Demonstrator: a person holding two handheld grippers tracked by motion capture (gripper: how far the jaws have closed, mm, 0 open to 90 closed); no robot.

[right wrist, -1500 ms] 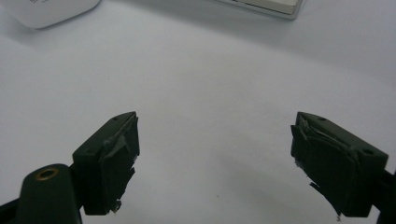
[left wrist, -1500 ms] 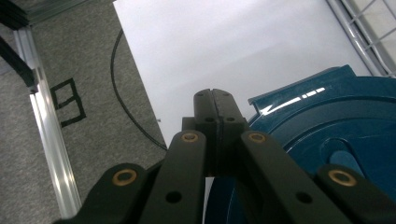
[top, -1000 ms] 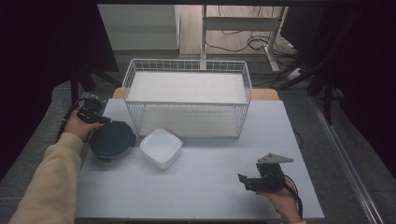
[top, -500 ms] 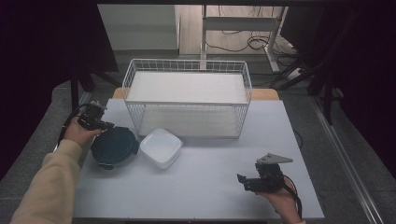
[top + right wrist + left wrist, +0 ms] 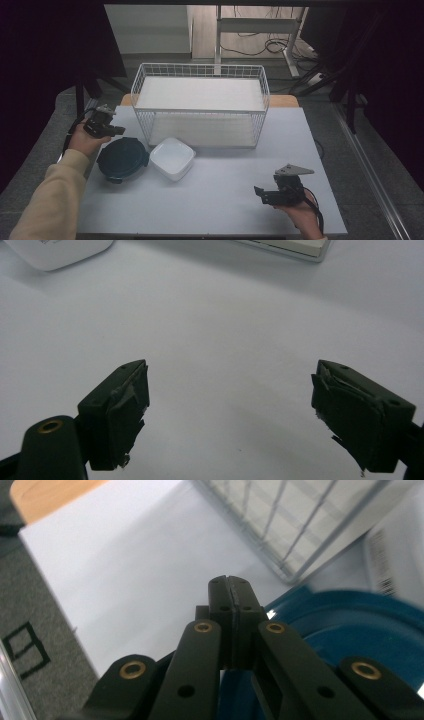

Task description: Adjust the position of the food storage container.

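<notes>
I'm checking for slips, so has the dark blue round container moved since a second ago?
Yes. The dark blue round container has slid right along the table, closing up on the white square container in front of the wire basket.

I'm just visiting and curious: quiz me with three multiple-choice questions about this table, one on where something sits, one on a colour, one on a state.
1. Where is the white square plastic container?
A. inside the white wire basket
B. on the table in front of the basket
C. on the floor

2. What colour is the round lid?
A. red
B. yellow
C. dark blue

3. How do the right gripper jaws stand?
A. wide apart, empty
B. pressed together
C. clamping a cup

Answers: 1 B, it rests before the basket wall; 2 C, the lid is dark blue; 3 A, bare table shows between them.
</notes>
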